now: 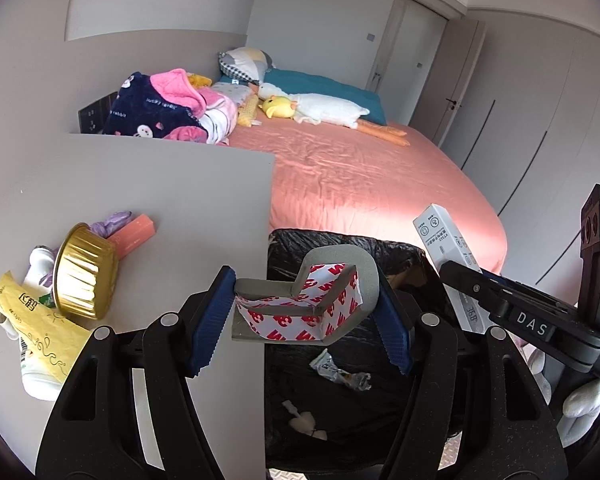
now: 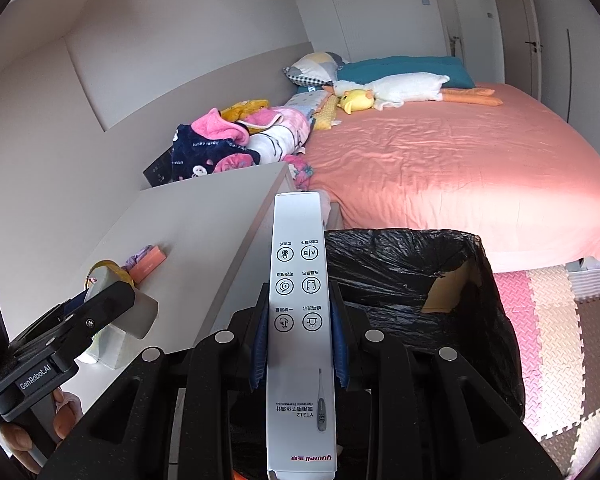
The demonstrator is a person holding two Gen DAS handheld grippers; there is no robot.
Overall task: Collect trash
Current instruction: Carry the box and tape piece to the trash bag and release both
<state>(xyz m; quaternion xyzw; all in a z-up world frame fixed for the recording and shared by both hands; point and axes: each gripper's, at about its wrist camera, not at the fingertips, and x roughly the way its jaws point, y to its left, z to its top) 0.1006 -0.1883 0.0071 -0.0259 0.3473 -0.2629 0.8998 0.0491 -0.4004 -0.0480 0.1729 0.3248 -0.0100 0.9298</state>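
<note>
My left gripper [image 1: 304, 320] is shut on a grey foam corner guard [image 1: 352, 272] with red-and-white backing paper, held over the edge of a bin lined with a black bag [image 1: 404, 252]. My right gripper [image 2: 300, 344] is shut on a long white thermometer box [image 2: 298, 280], held upright at the bin's near left rim [image 2: 380, 240]. The box also shows in the left wrist view [image 1: 446, 248]. Crumpled wrappers [image 1: 340, 372] lie inside the bin.
A grey bedside table [image 1: 160, 184] holds a gold foil cup [image 1: 84, 272], a pink box [image 1: 134, 234], a yellow packet [image 1: 32, 316] and a white bottle. A bed with a pink sheet [image 2: 460, 168], plush toys and clothes lies behind. Foam floor mats [image 2: 560, 320] are at right.
</note>
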